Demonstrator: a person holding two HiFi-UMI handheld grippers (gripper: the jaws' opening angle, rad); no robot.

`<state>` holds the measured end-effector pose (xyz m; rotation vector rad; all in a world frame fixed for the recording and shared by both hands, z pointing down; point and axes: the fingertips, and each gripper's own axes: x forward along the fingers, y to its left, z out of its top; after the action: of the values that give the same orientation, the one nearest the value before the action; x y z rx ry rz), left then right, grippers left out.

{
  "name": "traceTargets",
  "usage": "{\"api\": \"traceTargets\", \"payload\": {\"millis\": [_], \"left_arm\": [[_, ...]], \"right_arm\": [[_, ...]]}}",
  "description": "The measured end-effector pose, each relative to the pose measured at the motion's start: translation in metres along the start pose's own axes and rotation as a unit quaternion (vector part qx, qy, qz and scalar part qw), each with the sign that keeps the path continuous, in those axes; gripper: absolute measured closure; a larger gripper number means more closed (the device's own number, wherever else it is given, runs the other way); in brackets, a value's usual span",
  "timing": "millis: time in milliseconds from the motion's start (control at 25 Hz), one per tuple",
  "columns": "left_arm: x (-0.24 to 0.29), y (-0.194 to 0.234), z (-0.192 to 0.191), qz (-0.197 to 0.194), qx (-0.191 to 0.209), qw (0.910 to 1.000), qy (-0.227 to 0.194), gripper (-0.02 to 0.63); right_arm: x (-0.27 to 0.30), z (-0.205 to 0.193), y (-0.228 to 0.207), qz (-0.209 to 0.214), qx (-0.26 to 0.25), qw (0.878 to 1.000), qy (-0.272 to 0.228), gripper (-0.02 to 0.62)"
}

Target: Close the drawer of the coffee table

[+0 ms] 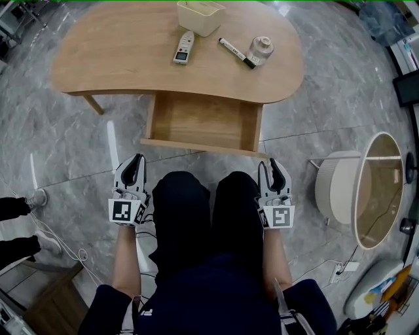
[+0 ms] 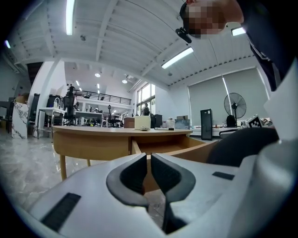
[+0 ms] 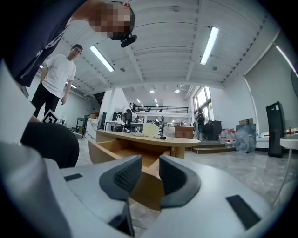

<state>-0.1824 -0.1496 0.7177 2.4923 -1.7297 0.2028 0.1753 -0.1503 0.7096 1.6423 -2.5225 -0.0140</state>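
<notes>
Drawer (image 1: 203, 121) stands pulled out of the bench (image 1: 111, 62) front, towards the seated person's knees.

Head view: both claws sit low beside the thighs, short of the drawer front and apart from it.

Left claw (image 2: 148, 162): pads pressed almost together, nothing between them.

Right claw (image 3: 150, 167): pads spread, gripping nothing. A drawer corner shows behind the gap.

Only the head view shows the bench top: tub (image 1: 200, 16), handset (image 1: 184, 47), marker (image 1: 236, 52), small jar (image 1: 262, 46).

Only the left gripper view shows a fan (image 2: 234, 104).

Only the right gripper view shows a bystander (image 3: 58, 79) in a white shirt.
</notes>
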Motion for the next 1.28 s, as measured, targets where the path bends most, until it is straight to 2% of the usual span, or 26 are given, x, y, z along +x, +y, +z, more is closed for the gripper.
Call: {"api": "traceTargets", "payload": {"millis": [160,360,480,680,920,1280], "left_arm": [[0.005,0.001,-0.023,-0.003,0.000,0.9999,0.015,0.577],[0.010,0.003,-0.036,-0.001,-0.010,0.9999,0.014,0.573],[0.017,0.004,-0.042,0.000,-0.012,0.9998,0.017,0.510],[0.026,0.010,-0.048,0.011,-0.012,0.9997,0.020,0.488],[0.038,0.021,-0.046,0.030,-0.021,0.9992,0.014,0.471],[0.042,0.020,-0.042,0.025,-0.019,0.9995,0.010,0.470]], "right_arm": [[-0.001,-0.021,-0.004,-0.009,-0.001,1.000,0.018,0.419],[0.004,-0.039,-0.007,-0.006,-0.002,0.999,0.033,0.386],[0.007,-0.048,-0.010,-0.011,0.005,0.999,0.038,0.367],[0.014,-0.061,-0.014,-0.018,0.010,0.999,0.049,0.347],[0.019,-0.064,-0.017,-0.031,0.024,0.998,0.046,0.345],[0.020,-0.060,-0.013,-0.033,0.016,0.998,0.048,0.373]]}}
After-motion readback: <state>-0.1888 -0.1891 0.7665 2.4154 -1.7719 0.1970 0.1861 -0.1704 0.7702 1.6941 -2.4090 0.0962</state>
